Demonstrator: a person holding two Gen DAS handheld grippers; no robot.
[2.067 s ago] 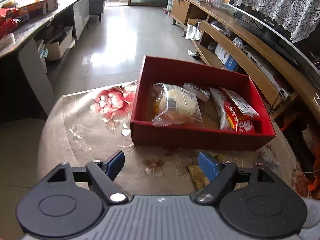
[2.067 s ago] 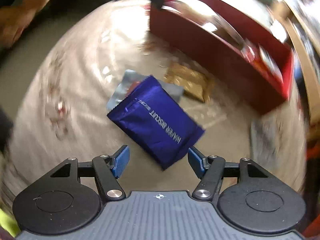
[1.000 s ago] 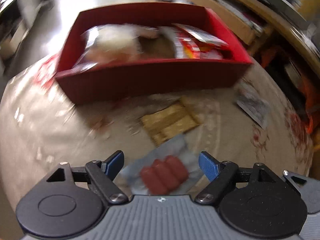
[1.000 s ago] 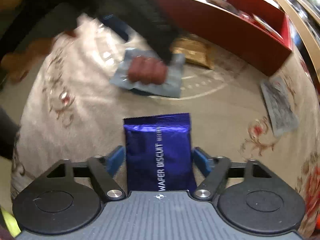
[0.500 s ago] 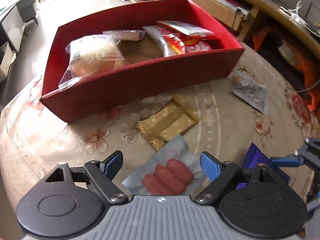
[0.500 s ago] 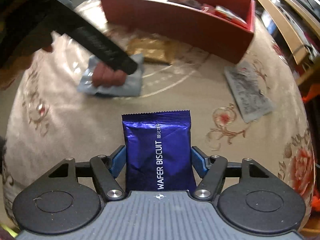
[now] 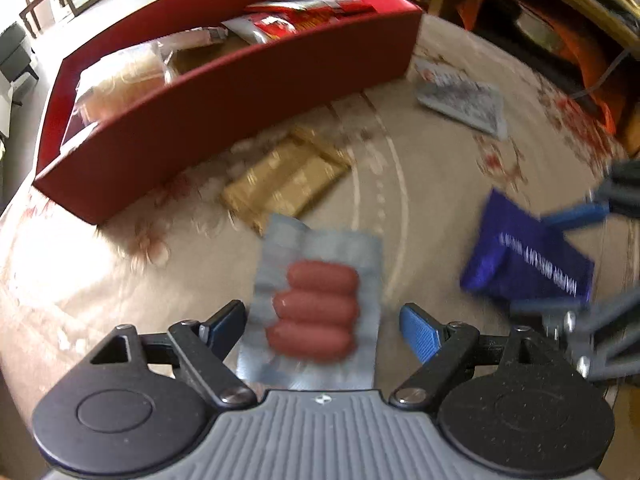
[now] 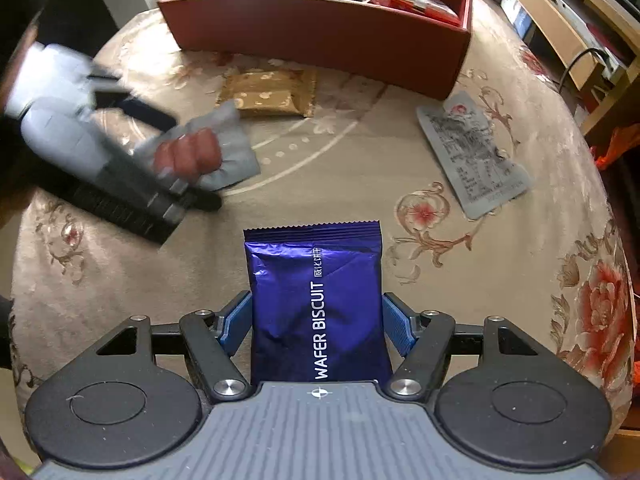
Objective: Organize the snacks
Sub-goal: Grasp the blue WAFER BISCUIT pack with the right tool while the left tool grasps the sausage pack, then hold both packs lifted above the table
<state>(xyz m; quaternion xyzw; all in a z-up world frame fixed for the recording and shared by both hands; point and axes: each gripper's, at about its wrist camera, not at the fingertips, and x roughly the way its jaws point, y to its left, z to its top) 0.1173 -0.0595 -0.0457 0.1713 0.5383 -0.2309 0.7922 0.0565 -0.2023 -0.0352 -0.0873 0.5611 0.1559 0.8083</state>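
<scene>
My right gripper (image 8: 316, 326) is shut on a blue wafer biscuit packet (image 8: 316, 304) and holds it above the table; the packet also shows in the left wrist view (image 7: 528, 260). My left gripper (image 7: 322, 326) is open around a silver pack of three red sausages (image 7: 316, 304), the right pad apart from it. The sausage pack shows in the right wrist view (image 8: 200, 152) too. A red box (image 7: 224, 112) (image 8: 320, 36) holding several snacks stands at the back of the table. A gold packet (image 7: 286, 180) (image 8: 268, 92) lies in front of it.
A grey printed sachet (image 7: 460, 98) (image 8: 474, 152) lies on the floral tablecloth (image 8: 500, 280) to the right of the box. Wooden shelving (image 8: 568, 28) runs along the far right. The table's edge curves off near both sides.
My left gripper has closed in on the sausage pack, which now lies between its fingers. My right gripper keeps hold of the blue packet and has lifted back a little.
</scene>
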